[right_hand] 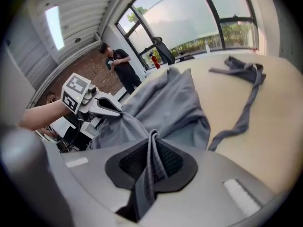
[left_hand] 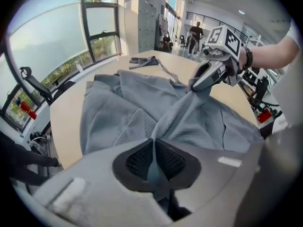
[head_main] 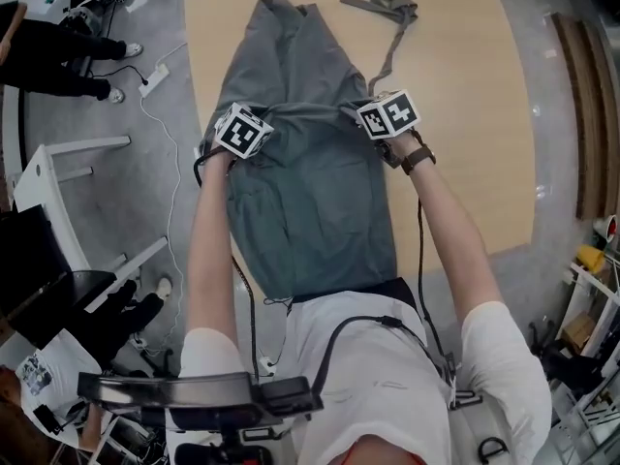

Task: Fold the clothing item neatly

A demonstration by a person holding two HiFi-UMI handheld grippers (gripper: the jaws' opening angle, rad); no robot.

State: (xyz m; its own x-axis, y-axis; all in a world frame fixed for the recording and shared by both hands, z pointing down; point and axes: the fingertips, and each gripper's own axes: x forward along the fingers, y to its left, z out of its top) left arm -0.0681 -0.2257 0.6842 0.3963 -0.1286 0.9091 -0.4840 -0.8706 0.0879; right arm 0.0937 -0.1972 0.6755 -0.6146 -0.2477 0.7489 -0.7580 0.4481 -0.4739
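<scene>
A grey garment point(head_main: 310, 192) lies lengthwise on the wooden table point(head_main: 465, 143), and its near end hangs over the front edge. My left gripper point(head_main: 250, 116) is shut on a fold at the garment's left edge, where cloth is pinched between the pads point(left_hand: 154, 143). My right gripper point(head_main: 380, 114) is shut on a fold at the right edge, with bunched cloth between its pads point(right_hand: 152, 138). A ridge of cloth is stretched between the two grippers. In the left gripper view the right gripper point(left_hand: 199, 82) shows biting the fabric. The right gripper view shows the left gripper point(right_hand: 111, 109) doing the same.
A loose grey belt point(head_main: 383, 8) lies on the table beyond the garment, at the far right. On the floor to the left are a white frame point(head_main: 58, 177), a cable with a power strip point(head_main: 155, 76) and people's legs point(head_main: 58, 56). Wooden boards point(head_main: 581, 105) lie right of the table.
</scene>
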